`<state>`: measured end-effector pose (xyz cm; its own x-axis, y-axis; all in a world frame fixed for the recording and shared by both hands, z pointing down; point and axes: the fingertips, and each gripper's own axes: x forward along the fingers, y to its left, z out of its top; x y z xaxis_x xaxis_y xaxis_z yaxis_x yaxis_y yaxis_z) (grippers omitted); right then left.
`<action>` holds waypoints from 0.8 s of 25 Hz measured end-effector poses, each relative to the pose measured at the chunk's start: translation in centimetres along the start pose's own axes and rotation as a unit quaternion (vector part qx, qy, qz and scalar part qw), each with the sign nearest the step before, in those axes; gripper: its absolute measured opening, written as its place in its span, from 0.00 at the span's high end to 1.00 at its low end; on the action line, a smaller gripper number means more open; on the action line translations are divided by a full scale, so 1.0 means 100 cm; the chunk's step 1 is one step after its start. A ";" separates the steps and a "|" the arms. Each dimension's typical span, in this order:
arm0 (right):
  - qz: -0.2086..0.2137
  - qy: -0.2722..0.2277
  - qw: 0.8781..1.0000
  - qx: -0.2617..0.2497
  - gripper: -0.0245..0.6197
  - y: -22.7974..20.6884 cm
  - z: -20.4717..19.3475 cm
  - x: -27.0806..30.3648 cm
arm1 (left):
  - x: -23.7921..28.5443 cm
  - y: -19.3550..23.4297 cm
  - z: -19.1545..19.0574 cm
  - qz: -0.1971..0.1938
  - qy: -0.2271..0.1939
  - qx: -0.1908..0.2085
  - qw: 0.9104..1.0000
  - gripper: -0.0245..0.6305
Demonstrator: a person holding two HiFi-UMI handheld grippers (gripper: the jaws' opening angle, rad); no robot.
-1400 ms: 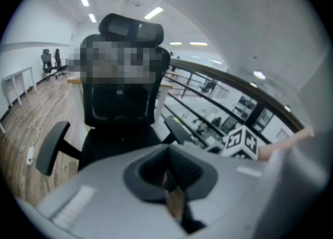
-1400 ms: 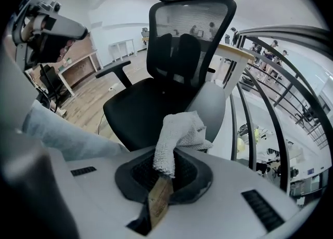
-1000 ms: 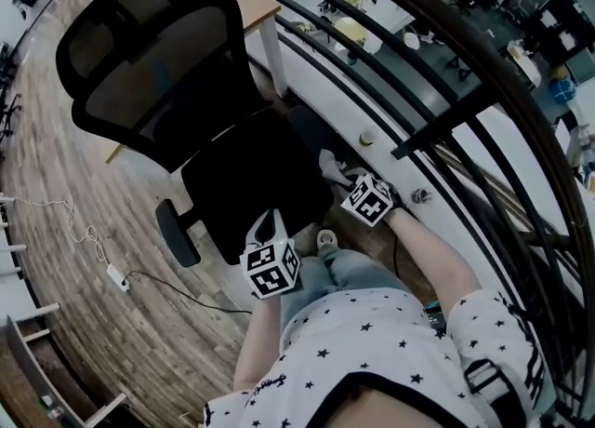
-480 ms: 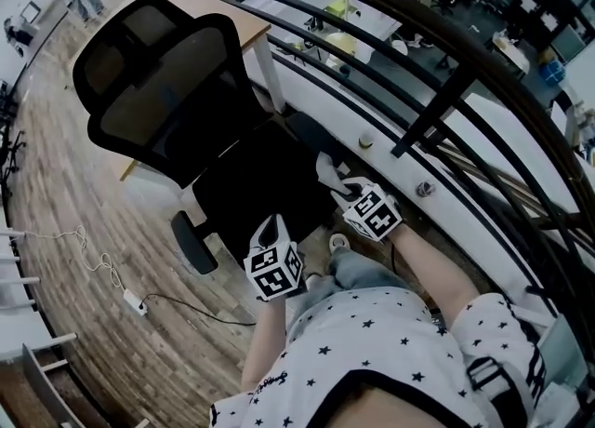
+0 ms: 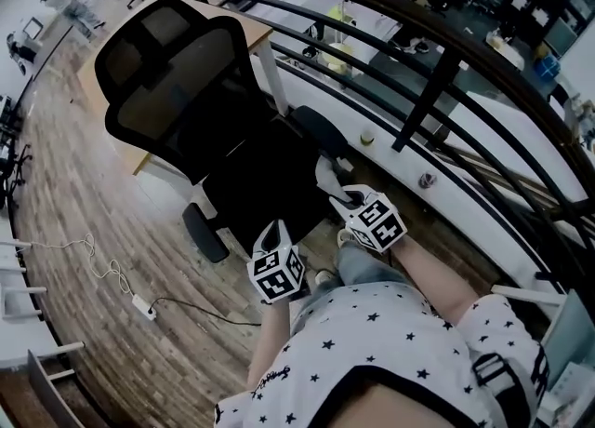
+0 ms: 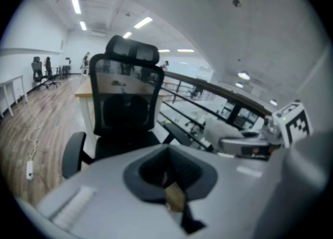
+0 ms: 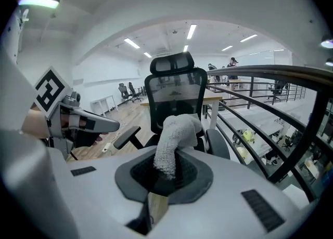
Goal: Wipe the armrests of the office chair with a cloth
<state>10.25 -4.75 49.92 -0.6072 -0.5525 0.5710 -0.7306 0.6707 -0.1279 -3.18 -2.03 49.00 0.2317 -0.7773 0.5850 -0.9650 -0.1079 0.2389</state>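
A black mesh office chair (image 5: 186,91) faces me. Its left armrest (image 5: 204,233) and right armrest (image 5: 321,128) flank the seat (image 5: 265,184). My right gripper (image 5: 346,195) is shut on a white-grey cloth (image 5: 327,175) at the seat's front right corner, short of the right armrest. In the right gripper view the cloth (image 7: 174,139) sticks up from the right gripper (image 7: 166,173), with the chair (image 7: 174,95) behind it. My left gripper (image 5: 270,235) hangs at the seat's front edge, shut and empty. The left gripper (image 6: 169,173) looks at the chair (image 6: 125,97).
A black railing (image 5: 437,73) with a white ledge (image 5: 390,161) runs close along the chair's right side. A wooden desk (image 5: 237,17) stands behind the backrest. A power strip with cable (image 5: 141,306) lies on the wood floor at the left.
The head view has swung, so the chair now sits higher and further right in frame. Both grippers keep about the same places at the seat's front, cloth still held.
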 end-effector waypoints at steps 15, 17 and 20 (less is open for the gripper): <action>0.021 -0.041 0.999 -0.020 0.91 0.072 0.005 -0.026 | -0.051 0.019 -0.017 0.004 -0.020 -0.008 1.000 0.96; 0.022 -0.042 0.999 -0.021 0.91 0.078 0.003 -0.028 | -0.055 0.019 -0.021 0.003 -0.019 -0.008 1.000 0.96; 0.021 -0.047 0.999 -0.014 0.91 0.083 0.002 -0.031 | -0.059 0.017 -0.026 0.001 -0.019 -0.006 1.000 0.96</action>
<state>5.99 2.46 46.86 -0.6650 -0.5658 0.4874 -0.6953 0.7073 -0.1277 -5.88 3.99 47.91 0.2254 -0.8006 0.5553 -0.9638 -0.0998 0.2472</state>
